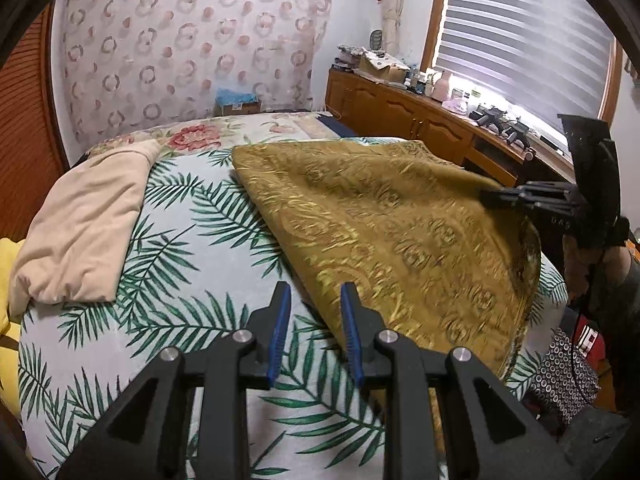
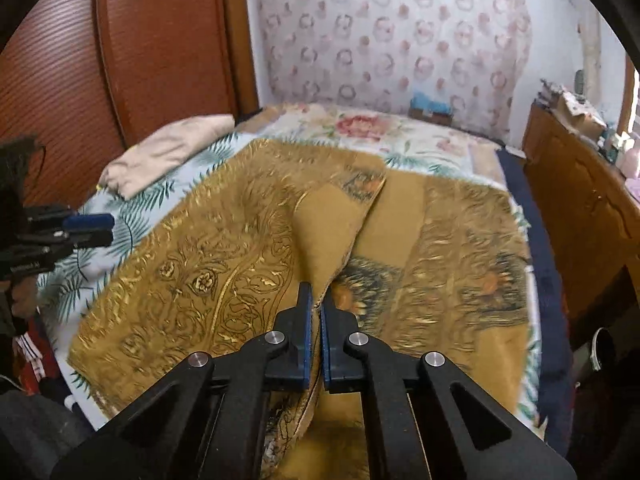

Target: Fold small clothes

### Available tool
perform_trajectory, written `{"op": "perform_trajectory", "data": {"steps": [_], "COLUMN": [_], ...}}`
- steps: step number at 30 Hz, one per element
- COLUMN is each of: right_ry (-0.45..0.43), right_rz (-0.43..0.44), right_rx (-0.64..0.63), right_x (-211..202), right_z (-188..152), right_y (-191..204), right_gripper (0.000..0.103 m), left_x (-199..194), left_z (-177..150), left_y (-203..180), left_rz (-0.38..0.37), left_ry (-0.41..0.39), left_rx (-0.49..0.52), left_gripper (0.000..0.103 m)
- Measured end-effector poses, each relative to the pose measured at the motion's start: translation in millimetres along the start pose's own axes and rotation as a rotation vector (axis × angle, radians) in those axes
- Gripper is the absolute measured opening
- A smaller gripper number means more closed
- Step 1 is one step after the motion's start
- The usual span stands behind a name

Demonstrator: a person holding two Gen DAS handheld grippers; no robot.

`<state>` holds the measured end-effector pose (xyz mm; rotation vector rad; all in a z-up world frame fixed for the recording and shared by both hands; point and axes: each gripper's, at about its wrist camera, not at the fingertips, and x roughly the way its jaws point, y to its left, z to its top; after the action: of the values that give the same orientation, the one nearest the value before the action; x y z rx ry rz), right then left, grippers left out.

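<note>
The left hand-held gripper (image 1: 314,312) hovers low over the bed (image 1: 192,240), its blue pads parted with nothing between them, just beside the near edge of the gold cloth (image 1: 400,224). The right hand-held gripper (image 2: 317,320) is nearly closed, pinching a raised fold of the cloth (image 2: 224,248) between its pads.

The right wrist view shows the cloth's plain inner side and darker printed patches; the left wrist view shows only its patterned top, with the right gripper (image 1: 516,196) at its far edge.

A beige garment (image 1: 80,220) lies apart on the leaf-print cover. A wooden cabinet (image 1: 400,112) stands under a blinded window (image 1: 528,44).
</note>
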<state>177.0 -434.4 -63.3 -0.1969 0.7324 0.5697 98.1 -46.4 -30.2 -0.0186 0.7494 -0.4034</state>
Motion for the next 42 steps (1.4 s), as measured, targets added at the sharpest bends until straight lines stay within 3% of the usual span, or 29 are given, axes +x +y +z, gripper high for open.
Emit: {"op": "perform_trajectory", "data": {"steps": [7,11,15,17,18,20,21,22,29,38,42], "right_ry": [-0.041,-0.003,0.050,0.056,0.052,0.030,0.019,0.004,-0.033,0.070,0.116], "right_rz": [-0.125,-0.191,-0.185,-0.174,-0.184,-0.174,-0.166,-0.160,-0.129,-0.148,-0.162], "right_rx": [0.040,0.053,0.091,0.100,0.102,0.109,0.111,0.111,0.104,0.180,0.219], "right_x": [-43.5,-53.4,-47.8,-47.2,-47.7,-50.7,-52.8,-55.0,-36.4,49.4,79.5], "right_z": [-9.8,-26.3,-44.3,-47.7,-47.4,-43.4,-41.8,-38.4,10.5,63.0,67.9], "right_y": [-39.7,-62.5,-78.0,-80.5,-81.5,-83.1,-83.7,-84.0,-100.0,-133.2,-146.4], "right_gripper": [0.000,0.000,0.001,0.008,0.016,0.033,0.049,0.059,0.060,0.060,0.060], "left_x": [3.0,6.4,14.3,17.7,19.1,22.5,24.0,25.8,38.6,36.6,34.4], "left_z": [3.8,5.8,7.7,8.4,8.1,8.2,7.8,8.0,5.5,0.5,-1.8], "left_y": [-12.3,-18.2,-23.4,-26.4,-27.9,-30.9,-32.0,-32.5,-36.2,-27.4,-26.3], "left_rz": [-0.022,-0.028,-0.033,-0.030,-0.027,-0.030,-0.032,-0.031,-0.027,-0.012,-0.012], "left_ry": [-0.006,-0.012,-0.001,0.002,0.003,0.007,0.009,0.011,0.034,0.031,0.028], "left_rx": [0.012,0.009,0.005,0.009,0.010,0.011,0.011,0.012,0.011,-0.007,-0.010], "left_gripper": [0.023,0.023,0.023,0.023,0.023,0.023,0.023,0.023,0.023,0.023,0.023]}}
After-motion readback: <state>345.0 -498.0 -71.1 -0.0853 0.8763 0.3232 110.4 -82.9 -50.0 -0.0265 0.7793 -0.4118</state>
